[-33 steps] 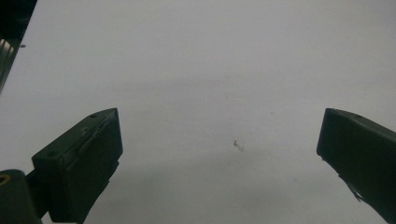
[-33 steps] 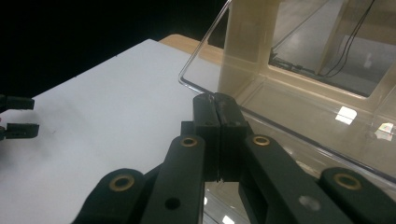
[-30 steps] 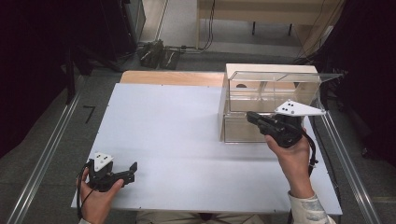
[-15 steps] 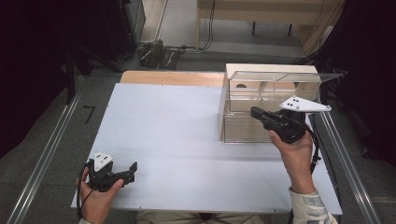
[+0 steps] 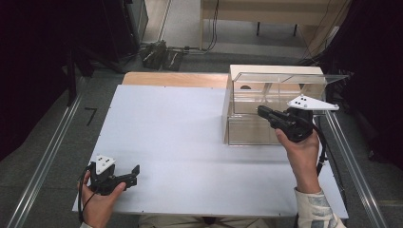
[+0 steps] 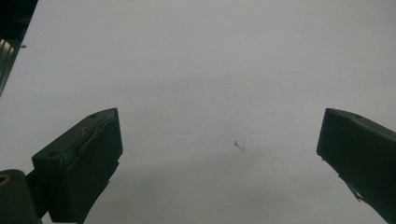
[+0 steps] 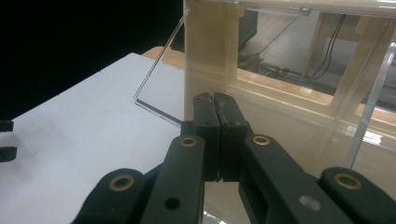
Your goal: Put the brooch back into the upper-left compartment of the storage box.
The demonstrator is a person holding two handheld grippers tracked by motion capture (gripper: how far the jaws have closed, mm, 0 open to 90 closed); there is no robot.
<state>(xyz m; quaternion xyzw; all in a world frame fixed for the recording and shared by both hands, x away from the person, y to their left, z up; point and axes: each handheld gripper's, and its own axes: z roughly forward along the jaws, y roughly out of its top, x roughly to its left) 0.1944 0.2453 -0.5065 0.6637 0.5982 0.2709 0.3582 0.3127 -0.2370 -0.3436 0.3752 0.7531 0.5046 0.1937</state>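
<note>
Just ahead of right tool (image 5: 264, 113): clear box (image 5: 275, 90).

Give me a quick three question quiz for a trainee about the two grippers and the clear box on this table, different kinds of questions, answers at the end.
1. True or false: the left gripper has its jaws wide apart over the white table.
2. The right gripper is: A) open B) shut C) hidden.
3. Fill in: the right gripper is raised in front of the clear ____.

Key: 1 true; 2 B; 3 box.
</note>
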